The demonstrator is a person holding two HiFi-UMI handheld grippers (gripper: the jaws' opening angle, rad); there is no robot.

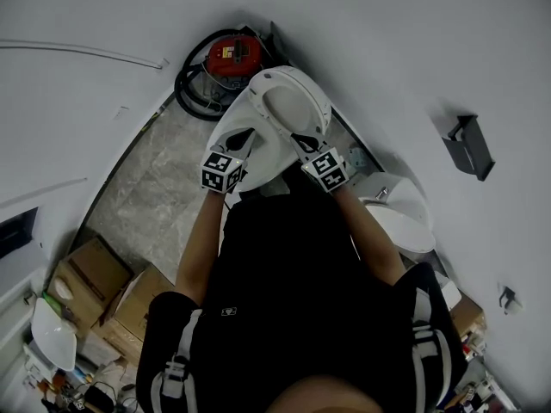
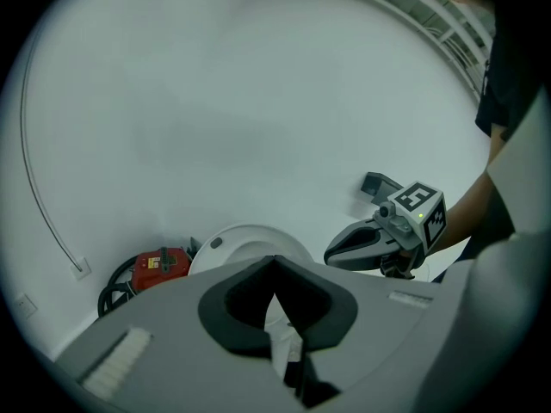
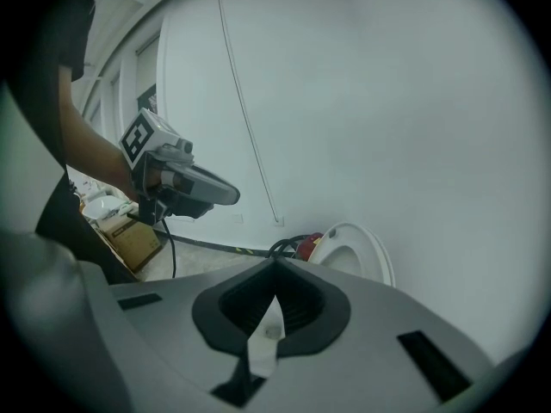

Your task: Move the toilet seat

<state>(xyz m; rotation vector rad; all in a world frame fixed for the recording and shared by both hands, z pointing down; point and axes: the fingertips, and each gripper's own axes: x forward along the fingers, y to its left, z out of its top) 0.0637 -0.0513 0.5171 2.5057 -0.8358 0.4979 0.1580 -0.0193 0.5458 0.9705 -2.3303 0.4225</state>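
Seat (image 1: 288, 108): raised, tilted back toward the wall (image 1: 413, 50), at 12 o'clock in the head view; white, oval.
Left gripper (image 1: 242, 138): clenched, jaw tips meeting, grasping nothing; a thin white sliver shows low in the gap behind the tips. It sits at the seat's lower edge, toward 7 o'clock of it.
Right gripper (image 1: 300, 141): clenched likewise, empty, with the same white sliver in its gap; at 5 o'clock of the seat's lower edge.
Grippers to each other: side by side, apart, both aimed at 12 o'clock; each shows in the other's view as a closed beak held in the air.
Seat from the gripper views: ahead of both sets of jaws; whether either tip touches it cannot be told.
Red machine (image 1: 232, 54): on the floor (image 1: 159, 188) at 11 o'clock of the seat, just beside it, against the wall.
Hose (image 1: 191, 89): black, coiled at the machine's 8 o'clock side.
Boxes (image 1: 95, 269): cardboard, at 8 o'clock in the head view, well apart from the seat.
Bracket (image 1: 469, 144): dark, on the wall at 3 o'clock.
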